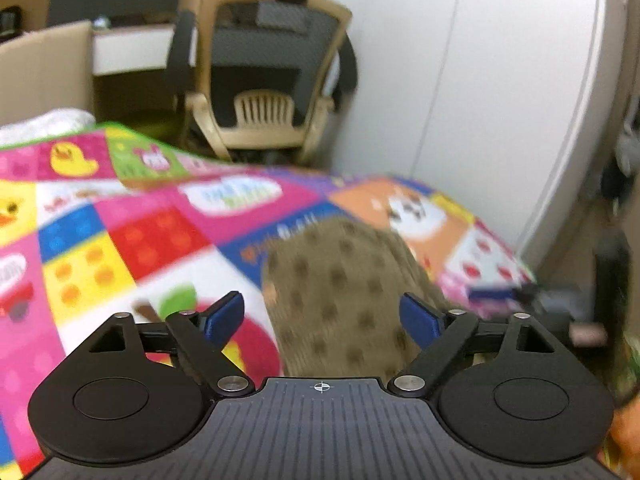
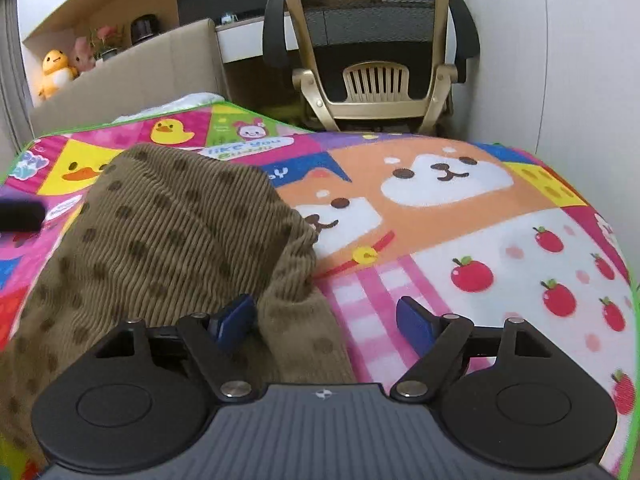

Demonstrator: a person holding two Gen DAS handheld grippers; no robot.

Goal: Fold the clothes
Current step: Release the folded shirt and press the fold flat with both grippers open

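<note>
Beside garment (image 2: 168, 232) edge, right gripper (image 2: 326, 320) spread, bare mat (image 2: 460, 240) rightward

Spread right gripper (image 2: 326, 320) over brown spotted garment (image 2: 172, 232), perhaps touching.

Bed covered by bright patchwork cartoon blanket (image 2: 460, 240), green-edged, printed with yellow ducks, orange dog faces, red apples and pink checks. Lying directly on blanket: olive-brown ribbed corduroy garment with darker spots (image 2: 172, 232), heaped and creased, left of the dog-face panel, overlapping the pink checks. Behind garment, at blanket's far edge: white crumpled bedding (image 2: 188, 101). Left wrist view blurred.
</note>
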